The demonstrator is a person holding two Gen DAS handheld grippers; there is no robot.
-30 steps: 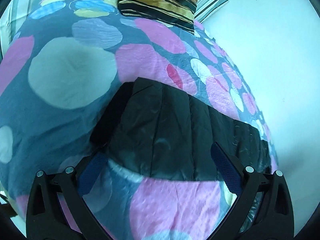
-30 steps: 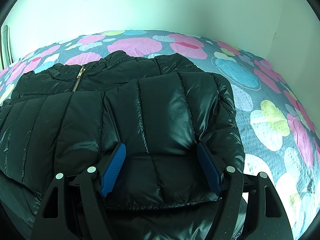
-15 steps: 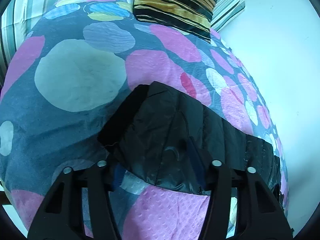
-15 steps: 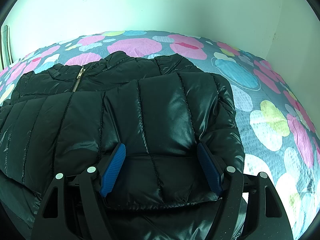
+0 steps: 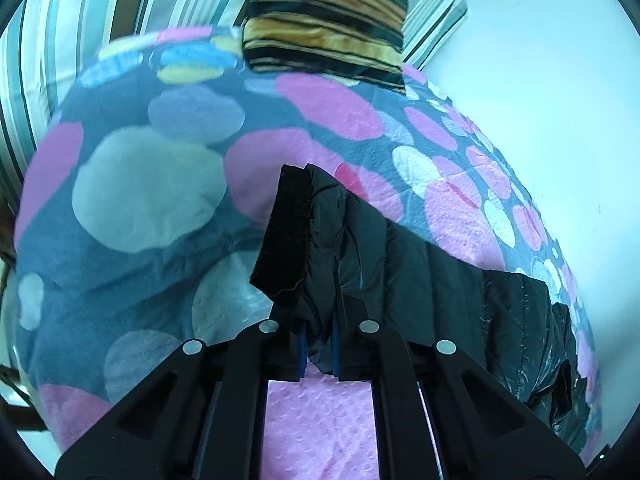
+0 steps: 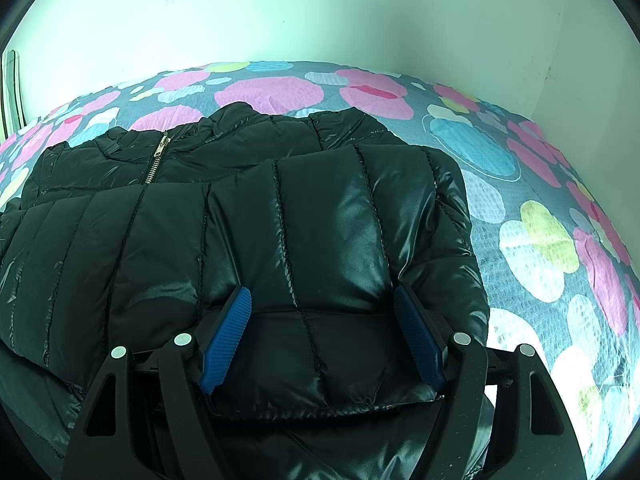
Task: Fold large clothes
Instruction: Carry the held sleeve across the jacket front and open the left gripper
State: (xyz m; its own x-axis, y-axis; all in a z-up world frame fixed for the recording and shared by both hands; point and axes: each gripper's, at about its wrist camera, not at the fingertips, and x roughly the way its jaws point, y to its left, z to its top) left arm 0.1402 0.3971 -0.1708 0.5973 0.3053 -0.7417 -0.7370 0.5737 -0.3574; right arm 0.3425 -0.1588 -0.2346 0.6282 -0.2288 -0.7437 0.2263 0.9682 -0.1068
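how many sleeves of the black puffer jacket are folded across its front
1: one sleeve lies across the shiny black quilted puffer jacket under the right gripper; the left gripper pinches the other sleeve.

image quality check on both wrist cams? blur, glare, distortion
Left wrist: motion blur on the spotted bedspread and striped pillow, heavy fisheye bulge, blue cast. Right wrist: sharp, green cast on the wall, soft glare patches on the black puffer jacket, dark vignette corners.
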